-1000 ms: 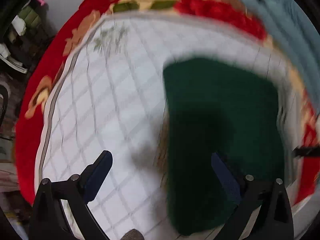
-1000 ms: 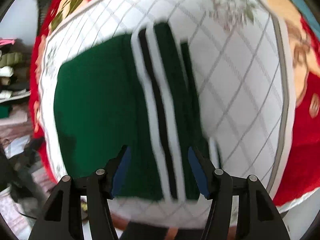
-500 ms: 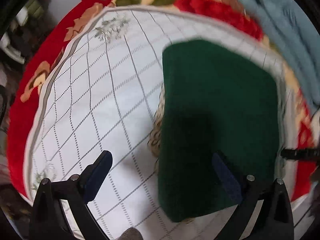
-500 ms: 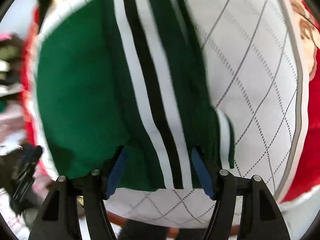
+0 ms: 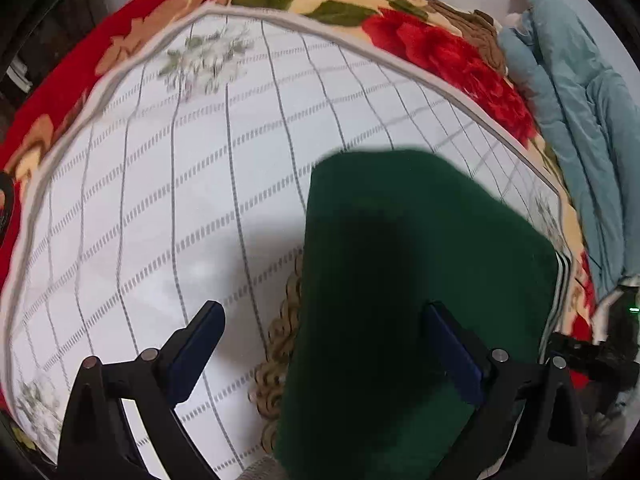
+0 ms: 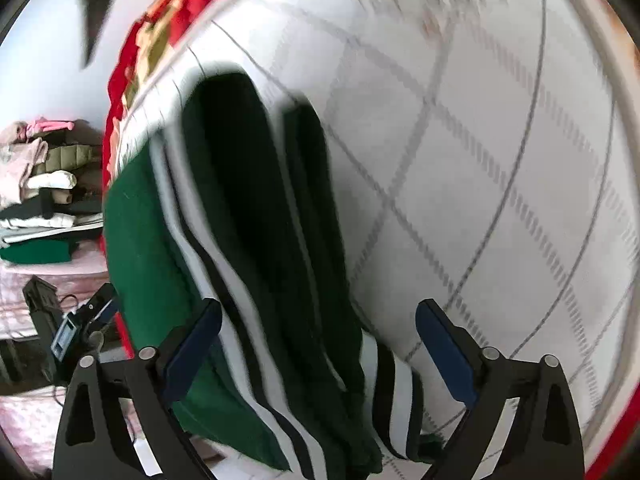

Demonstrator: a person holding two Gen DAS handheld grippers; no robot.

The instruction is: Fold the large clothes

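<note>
My left gripper (image 5: 324,340) stands with its jaws wide apart above the white checked sheet (image 5: 160,200), clamping nothing; the folded green garment (image 5: 400,280) lies just under its right finger and past it. My right gripper (image 6: 318,332) has just been spreading its jaws, now wide over the garment's striped edge (image 6: 240,300), which sits between the fingers, unpinched.
</note>
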